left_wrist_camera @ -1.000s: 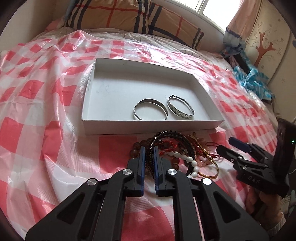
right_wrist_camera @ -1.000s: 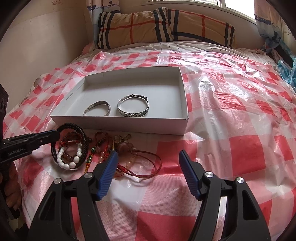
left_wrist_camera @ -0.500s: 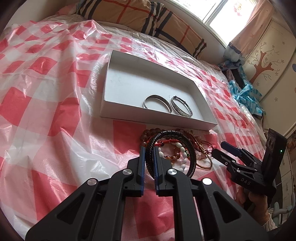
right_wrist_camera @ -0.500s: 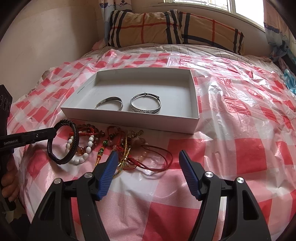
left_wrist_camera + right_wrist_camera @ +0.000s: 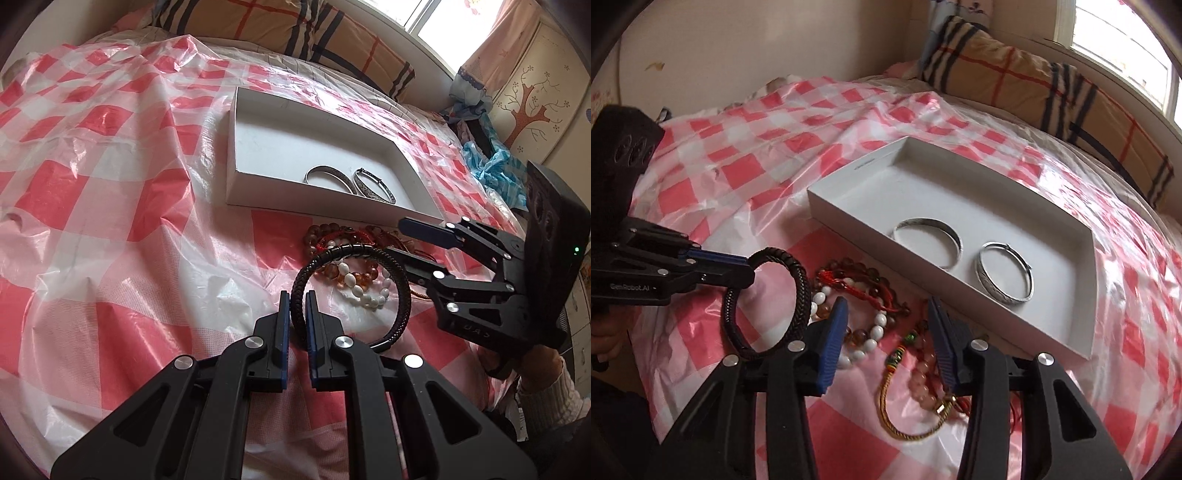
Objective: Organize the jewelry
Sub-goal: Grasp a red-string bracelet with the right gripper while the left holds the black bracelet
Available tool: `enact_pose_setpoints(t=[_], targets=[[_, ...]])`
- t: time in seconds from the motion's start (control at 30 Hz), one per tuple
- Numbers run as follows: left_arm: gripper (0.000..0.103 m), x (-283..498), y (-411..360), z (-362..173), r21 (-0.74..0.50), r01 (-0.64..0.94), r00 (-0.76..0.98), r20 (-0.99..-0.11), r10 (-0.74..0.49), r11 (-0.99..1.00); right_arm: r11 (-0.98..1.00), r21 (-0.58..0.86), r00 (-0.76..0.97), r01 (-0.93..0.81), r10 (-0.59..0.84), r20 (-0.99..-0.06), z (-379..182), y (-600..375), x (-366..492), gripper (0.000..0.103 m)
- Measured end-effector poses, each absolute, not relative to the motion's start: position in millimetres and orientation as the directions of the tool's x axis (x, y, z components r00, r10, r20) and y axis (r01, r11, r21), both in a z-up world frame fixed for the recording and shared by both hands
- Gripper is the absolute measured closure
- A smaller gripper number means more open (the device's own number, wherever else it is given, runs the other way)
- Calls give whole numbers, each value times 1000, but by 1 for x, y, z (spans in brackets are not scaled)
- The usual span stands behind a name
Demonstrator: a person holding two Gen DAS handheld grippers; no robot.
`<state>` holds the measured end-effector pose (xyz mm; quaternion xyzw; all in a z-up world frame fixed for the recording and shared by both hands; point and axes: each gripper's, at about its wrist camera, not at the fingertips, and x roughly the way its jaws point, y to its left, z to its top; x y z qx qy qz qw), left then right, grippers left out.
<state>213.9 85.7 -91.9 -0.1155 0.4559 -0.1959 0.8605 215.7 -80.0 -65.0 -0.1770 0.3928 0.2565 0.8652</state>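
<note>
On the bed's red-checked plastic sheet [image 5: 110, 192], our left gripper [image 5: 295, 306] has its jaws clamped on the black braided bracelet [image 5: 354, 254], lifted near the white box [image 5: 255, 140], while our right gripper [image 5: 886, 317], jaws apart and just closing, empty, hovers over the beads; next, carry the bracelet into the box.

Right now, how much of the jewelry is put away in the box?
Done: two silver bangles lie in the white box. In hand: the left tongs are shut on the black braided bracelet, lifted clear of the pile. The right tongs are open with nothing between them and have just been closing. Left: the bead bracelets and cords on the checked sheet.
</note>
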Motion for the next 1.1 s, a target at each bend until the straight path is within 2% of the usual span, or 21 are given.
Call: enact_pose_setpoints(t=[0.13, 0.3, 0.6, 0.8, 1.0, 1.1], targets=[[95, 214, 88, -94, -378, 227, 507, -741, -440, 898, 774, -121, 509, -621, 282, -813, -83, -68, 231, 71], [95, 216, 88, -97, -385, 225, 506, -739, -445, 895, 814, -31, 483, -580, 313, -818, -86, -80, 243, 91], [95, 217, 88, -97, -386, 224, 505, -739, -445, 895, 863, 155, 491, -480, 411, -768, -72, -115, 236, 95], [95, 217, 87, -97, -385, 226, 505, -739, -446, 895, 878, 192, 510, -439, 419, -751, -69, -131, 227, 95], [95, 220, 80, -94, -407, 233, 500, -729, -468, 883, 863, 296, 518, -408, 487, -703, -59, -152, 217, 95], [95, 222, 74, -95, -385, 245, 491, -742, -457, 890, 874, 282, 492, -396, 462, -738, -66, -153, 219, 95]])
